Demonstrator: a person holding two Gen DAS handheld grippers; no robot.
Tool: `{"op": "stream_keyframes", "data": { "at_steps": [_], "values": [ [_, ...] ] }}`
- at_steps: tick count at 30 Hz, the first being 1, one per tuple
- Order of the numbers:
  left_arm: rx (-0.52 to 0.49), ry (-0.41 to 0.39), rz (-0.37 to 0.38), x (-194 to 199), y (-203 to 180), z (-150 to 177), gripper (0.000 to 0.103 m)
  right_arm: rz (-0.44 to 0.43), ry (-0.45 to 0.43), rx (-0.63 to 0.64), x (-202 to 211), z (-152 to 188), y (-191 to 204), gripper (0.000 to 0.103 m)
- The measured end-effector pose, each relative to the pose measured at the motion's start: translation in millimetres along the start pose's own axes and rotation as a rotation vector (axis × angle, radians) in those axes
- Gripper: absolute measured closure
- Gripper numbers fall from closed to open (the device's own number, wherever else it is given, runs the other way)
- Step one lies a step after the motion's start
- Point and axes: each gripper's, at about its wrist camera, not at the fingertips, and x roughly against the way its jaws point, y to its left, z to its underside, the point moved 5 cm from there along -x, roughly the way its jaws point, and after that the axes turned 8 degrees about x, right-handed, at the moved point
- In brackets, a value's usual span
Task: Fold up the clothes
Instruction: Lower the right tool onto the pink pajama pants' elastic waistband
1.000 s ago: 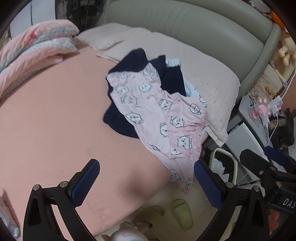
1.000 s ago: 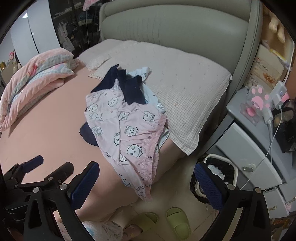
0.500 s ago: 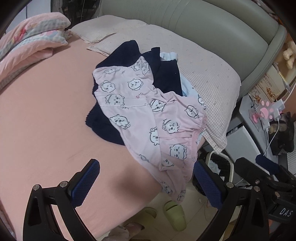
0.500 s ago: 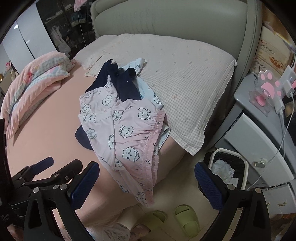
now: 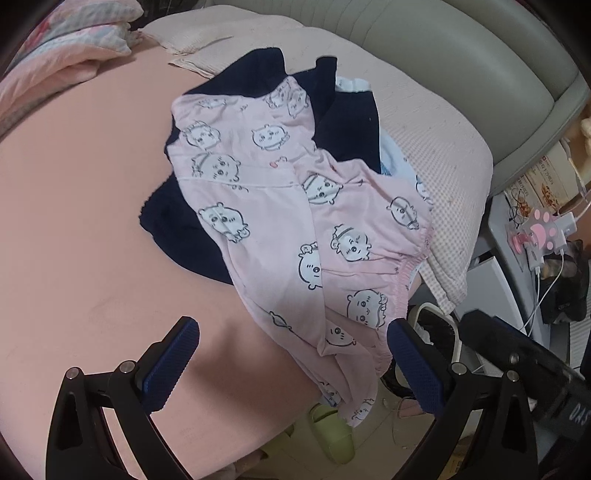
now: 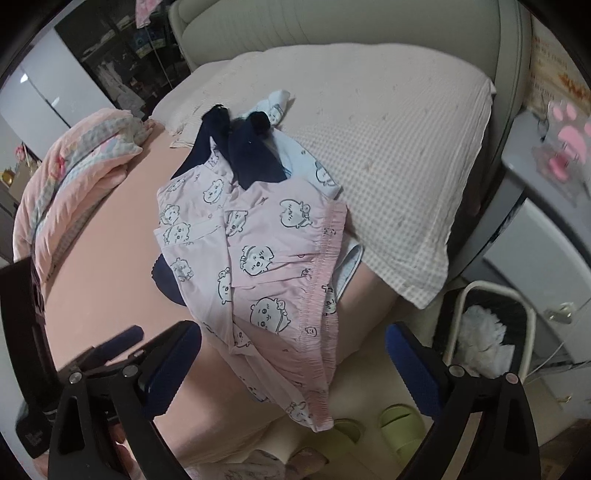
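Bedroom, and the peach bed is the work surface, with a padded headboard at the far end and a checked pillow at the near corner. Heaped by that pillow sit the clothes: pink pyjamas printed with little cartoon faces on top, a navy garment underneath, a pale blue piece peeking out behind. The pyjamas spill over the bed's edge, the waistband hanging toward the floor above green slippers. Left hand-held gripper is wide open and empty, poised over the pyjamas' hanging end, one pad just beside the cloth. Right hand-held gripper is wide too, its jaws just starting to close, nothing pinched; the drooping cloth lies in the gap in view, but I can't tell that either pad touches it. Nothing folded yet by the look of it, so this reads as the reach for the first garment. Next move likely calls for a pinch on the waistband with each gripper, well apart, then a lift clear of the navy piece. Open room is all to the left, a broad bare stretch of sheet for spreading flat. Tight on the right: bin and nightstand crowd the bed's edge, and the folded quilt bounds the far side.
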Motion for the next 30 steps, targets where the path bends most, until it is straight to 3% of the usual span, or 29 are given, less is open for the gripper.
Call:
{"op": "stream_keyframes", "data": {
  "at_steps": [11, 19, 25, 30],
  "values": [
    [0.052, 0.054, 0.079, -31, -1, 2, 0.0, -0.043, 0.024, -0.066, -33, -5, -17, 0.009],
    [0.045, 0.074, 0.093, -50, -4, 6, 0.0, -0.128, 0.034, -0.111, -56, -7, -18, 0.018],
    [0.061, 0.076, 0.105, -61, 0, 8, 0.0, -0.204, 0.039, -0.167, -74, -5, -18, 0.018],
    [0.058, 0.073, 0.118, -65, 0, 8, 0.0, -0.222, 0.042, -0.226, -88, -4, -22, 0.024]
  ]
}}
